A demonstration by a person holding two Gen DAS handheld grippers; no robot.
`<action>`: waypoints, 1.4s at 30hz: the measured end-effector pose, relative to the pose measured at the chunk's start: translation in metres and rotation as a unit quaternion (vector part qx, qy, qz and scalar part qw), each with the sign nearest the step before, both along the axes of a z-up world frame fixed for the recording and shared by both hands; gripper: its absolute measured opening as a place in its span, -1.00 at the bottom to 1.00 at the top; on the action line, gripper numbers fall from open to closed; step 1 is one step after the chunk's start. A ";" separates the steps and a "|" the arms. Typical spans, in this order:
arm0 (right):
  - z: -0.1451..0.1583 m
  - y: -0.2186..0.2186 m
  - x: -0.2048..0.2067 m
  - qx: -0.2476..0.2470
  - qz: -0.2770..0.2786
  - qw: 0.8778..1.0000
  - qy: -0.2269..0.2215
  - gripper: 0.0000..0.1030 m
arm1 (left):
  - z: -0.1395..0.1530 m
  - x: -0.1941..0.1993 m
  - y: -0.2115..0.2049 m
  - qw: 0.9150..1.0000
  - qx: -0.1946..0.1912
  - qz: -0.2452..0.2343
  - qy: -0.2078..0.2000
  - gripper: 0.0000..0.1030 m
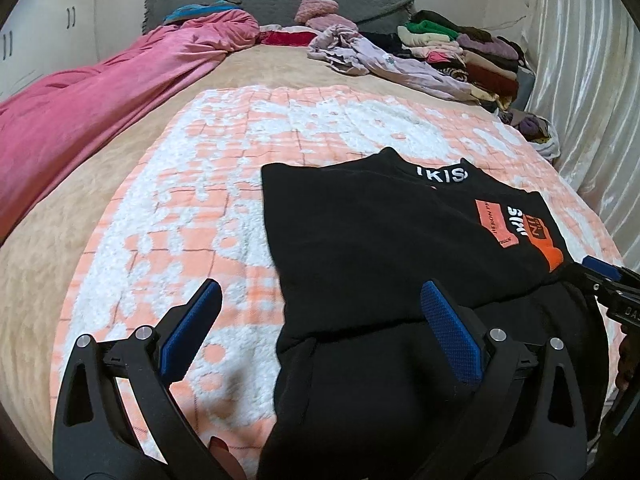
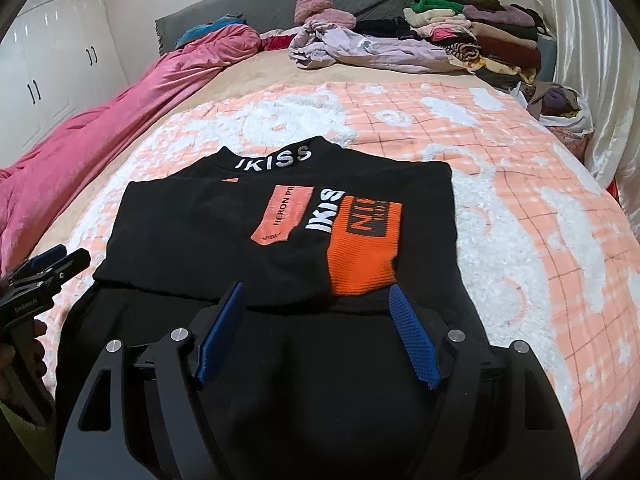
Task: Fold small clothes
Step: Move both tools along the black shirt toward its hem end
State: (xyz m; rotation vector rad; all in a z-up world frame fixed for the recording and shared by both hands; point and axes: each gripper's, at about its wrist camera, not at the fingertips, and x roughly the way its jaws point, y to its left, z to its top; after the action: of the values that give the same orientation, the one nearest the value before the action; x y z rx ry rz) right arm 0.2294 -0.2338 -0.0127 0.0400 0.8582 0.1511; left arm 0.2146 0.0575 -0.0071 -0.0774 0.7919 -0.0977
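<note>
Black sweater lay partly folded on the bed, both grippers open above it.

The black knit sweater [image 2: 224,240], with a white-lettered collar, a ribbed orange cuff and a peach patch, rested on a fluffy peach-and-white checked blanket [image 2: 500,184] in the near middle of the bed [image 1: 260,68]. The left gripper [image 1: 320,304] held its blue textured fingers [image 1: 450,332] wide apart over the sweater's near left edge, clamping nothing. The right gripper [image 2: 316,304] also had its fingers [image 2: 412,336] apart, above the near black fabric, empty. A crumpled pink duvet [image 1: 100,96] ran along the left; a lilac garment [image 2: 360,48] and a stack of folded clothes [image 2: 492,36] sat far right, beside a shiny white curtain [image 1: 580,80].
</note>
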 end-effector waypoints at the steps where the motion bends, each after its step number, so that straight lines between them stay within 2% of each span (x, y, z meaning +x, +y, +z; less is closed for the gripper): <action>1: 0.001 -0.001 -0.001 0.000 -0.001 1.000 -0.001 0.41 | 0.000 -0.001 0.002 1.000 -0.001 0.002 0.000 0.81; 25: 0.027 -0.043 -0.056 0.001 -0.022 0.999 -0.026 0.41 | -0.006 -0.046 0.017 1.000 0.006 0.026 -0.008 0.81; 36: 0.021 -0.059 -0.078 -0.003 -0.028 0.999 -0.018 0.41 | -0.001 -0.067 0.018 1.000 0.009 0.024 -0.014 0.81; 42: 0.015 -0.067 -0.090 -0.006 -0.029 1.000 -0.009 0.41 | 0.002 -0.077 0.024 1.000 -0.007 0.022 -0.003 0.81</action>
State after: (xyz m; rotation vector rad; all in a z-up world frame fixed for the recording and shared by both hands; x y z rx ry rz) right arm 0.1397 -0.3013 0.0025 0.0526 0.8387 0.0912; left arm 0.1375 0.0820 -0.0049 -0.1075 0.7834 -0.0609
